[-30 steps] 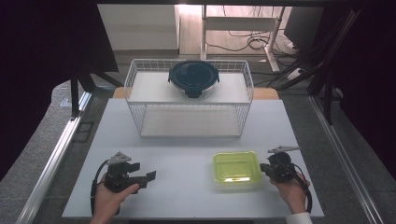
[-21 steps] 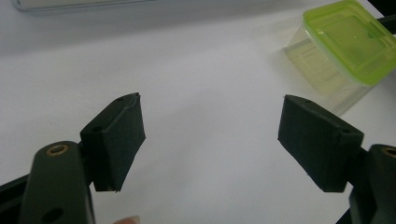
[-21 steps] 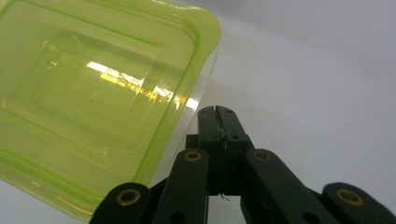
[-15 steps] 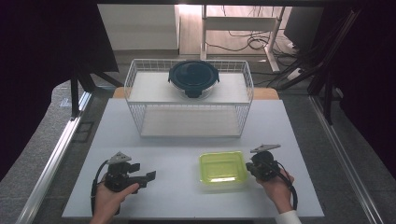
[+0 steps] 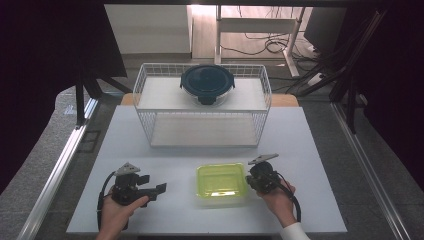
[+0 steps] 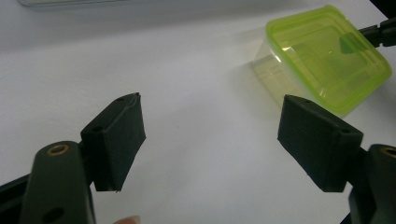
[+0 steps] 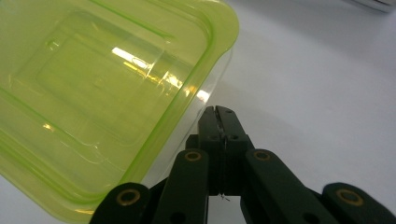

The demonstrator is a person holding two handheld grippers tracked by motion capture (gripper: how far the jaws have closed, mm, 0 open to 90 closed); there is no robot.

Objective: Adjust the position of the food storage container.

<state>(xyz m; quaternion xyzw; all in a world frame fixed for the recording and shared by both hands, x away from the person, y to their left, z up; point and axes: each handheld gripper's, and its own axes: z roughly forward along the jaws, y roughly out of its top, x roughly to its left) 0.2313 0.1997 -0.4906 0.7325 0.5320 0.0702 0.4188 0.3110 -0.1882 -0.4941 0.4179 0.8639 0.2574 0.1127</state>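
Green-lidded container [image 5: 220, 184] sits on the white table [image 5: 150, 155], near edge, a bit right of centre. It's a clear tub with a lime lid, lid on. My right gripper [image 5: 251, 180] is at its right side, jaws shut tight with nothing between them; in the right gripper view the closed tips [image 7: 219, 116] lie against the tub's clear wall, just under the lid rim [image 7: 187, 112]. I can't tell if they actually press on it or just touch. My left gripper [image 5: 157, 189] rests at the near left of the table, well apart from the container, pointing right toward it, jaws spread wide and empty. In the left gripper view I see bare table between the two pads [image 6: 116, 140] and the container [image 6: 327, 56] farther off to the right. Wire basket [image 5: 205, 107] stands at the far side of the table, with a dark round lidded bowl [image 5: 207, 83] on its upper shelf.
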